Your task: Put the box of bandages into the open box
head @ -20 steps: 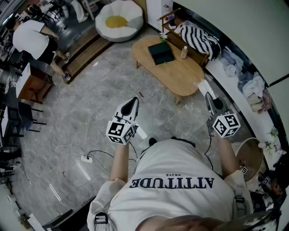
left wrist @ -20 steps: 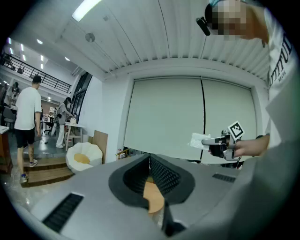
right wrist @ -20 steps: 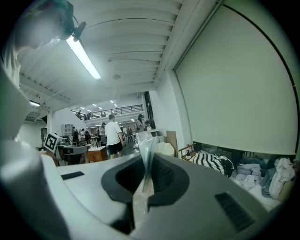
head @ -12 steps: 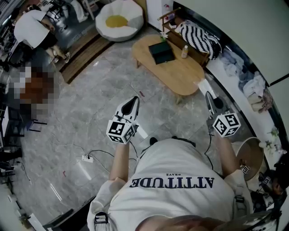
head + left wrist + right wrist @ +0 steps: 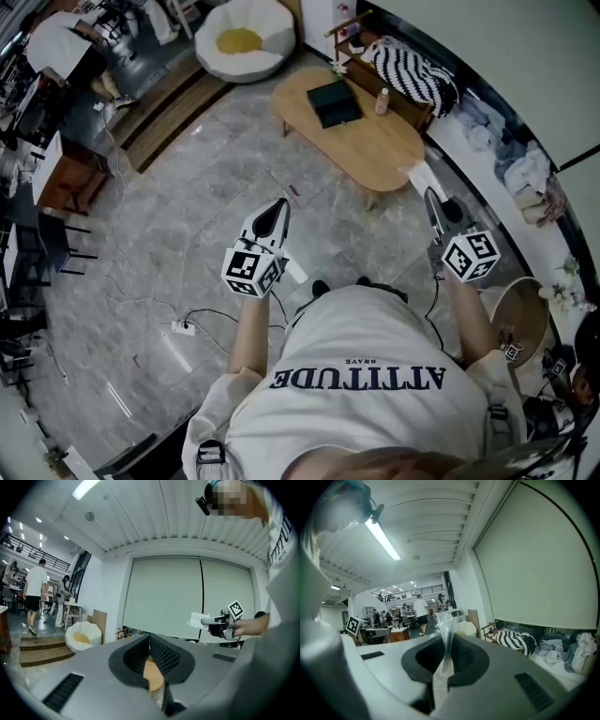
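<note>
A dark open box (image 5: pixel 335 101) lies on the oval wooden table (image 5: pixel 375 150) ahead of me. My right gripper (image 5: pixel 429 195) is held level in the air, short of the table's near end, shut on a thin white packet in clear plastic (image 5: pixel 421 177). That packet (image 5: pixel 445 634) stands upright between the closed jaws in the right gripper view, and it shows as a white scrap (image 5: pixel 197 619) in the left gripper view. My left gripper (image 5: pixel 278 204) hovers over the stone floor, jaws together with nothing in them.
A small bottle (image 5: pixel 382 101) stands on the table beside the box. Behind the table are a low shelf with a striped cushion (image 5: pixel 412 80) and piled clothes (image 5: pixel 525 183). A white round seat (image 5: pixel 239 42) sits at the back. Cables and a power strip (image 5: pixel 178 328) lie on the floor at the left.
Both grippers keep their places. The view has tipped a little, so the table sits slightly higher in the picture. The person at the far left has moved further off.
</note>
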Action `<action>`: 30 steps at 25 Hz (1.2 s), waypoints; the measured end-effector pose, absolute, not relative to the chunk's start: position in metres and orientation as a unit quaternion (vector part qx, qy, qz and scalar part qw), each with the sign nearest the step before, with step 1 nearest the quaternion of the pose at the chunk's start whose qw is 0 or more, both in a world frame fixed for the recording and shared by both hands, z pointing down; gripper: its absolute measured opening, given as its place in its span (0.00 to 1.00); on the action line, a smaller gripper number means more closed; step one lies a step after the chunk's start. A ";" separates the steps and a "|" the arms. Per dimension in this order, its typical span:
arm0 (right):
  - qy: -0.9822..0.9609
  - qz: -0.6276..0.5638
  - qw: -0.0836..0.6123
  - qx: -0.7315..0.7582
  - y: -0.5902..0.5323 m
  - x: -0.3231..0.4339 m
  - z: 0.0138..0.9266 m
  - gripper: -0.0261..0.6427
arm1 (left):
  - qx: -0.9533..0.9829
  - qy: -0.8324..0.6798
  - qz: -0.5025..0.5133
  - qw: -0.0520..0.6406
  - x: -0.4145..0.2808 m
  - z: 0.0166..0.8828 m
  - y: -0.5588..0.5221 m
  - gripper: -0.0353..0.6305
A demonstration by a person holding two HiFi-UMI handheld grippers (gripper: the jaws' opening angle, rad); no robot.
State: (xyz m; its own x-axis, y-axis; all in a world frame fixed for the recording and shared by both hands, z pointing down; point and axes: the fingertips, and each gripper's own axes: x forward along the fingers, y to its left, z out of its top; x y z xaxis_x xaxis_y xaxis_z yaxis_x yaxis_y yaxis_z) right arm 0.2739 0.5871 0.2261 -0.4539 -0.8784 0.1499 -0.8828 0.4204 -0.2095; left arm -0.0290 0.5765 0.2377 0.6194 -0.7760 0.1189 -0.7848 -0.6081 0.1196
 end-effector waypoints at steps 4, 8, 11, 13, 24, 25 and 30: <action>-0.840 0.132 0.013 0.526 0.594 0.267 0.226 0.09 | 0.898 -0.431 0.028 0.084 -0.036 0.240 0.581 0.09; -0.836 0.136 0.019 0.531 0.601 0.256 0.230 0.09 | 0.899 -0.428 0.029 0.091 -0.048 0.247 0.587 0.09; -0.835 0.138 0.024 0.531 0.604 0.244 0.234 0.09 | 0.900 -0.425 0.030 0.095 -0.059 0.252 0.588 0.09; -0.835 0.140 0.028 0.531 0.604 0.234 0.236 0.09 | 0.901 -0.423 0.031 0.096 -0.067 0.255 0.587 0.09; -0.835 0.142 0.030 0.531 0.605 0.178 0.237 0.09 | 0.905 -0.415 0.029 0.092 -0.120 0.254 0.582 0.09; -0.835 0.142 0.030 0.531 0.605 0.174 0.237 0.09 | 0.905 -0.415 0.030 0.093 -0.123 0.255 0.582 0.09; -0.835 0.146 0.030 0.530 0.602 0.166 0.241 0.09 | 0.904 -0.414 0.034 0.096 -0.131 0.260 0.579 0.09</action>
State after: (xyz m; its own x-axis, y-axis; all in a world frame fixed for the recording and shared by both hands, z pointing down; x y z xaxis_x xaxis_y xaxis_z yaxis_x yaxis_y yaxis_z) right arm 0.1662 0.6017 0.2407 -0.4358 -0.8765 0.2047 -0.8940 0.3952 -0.2110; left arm -0.1313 0.5786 0.2597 0.6544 -0.7430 0.1403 -0.7559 -0.6382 0.1459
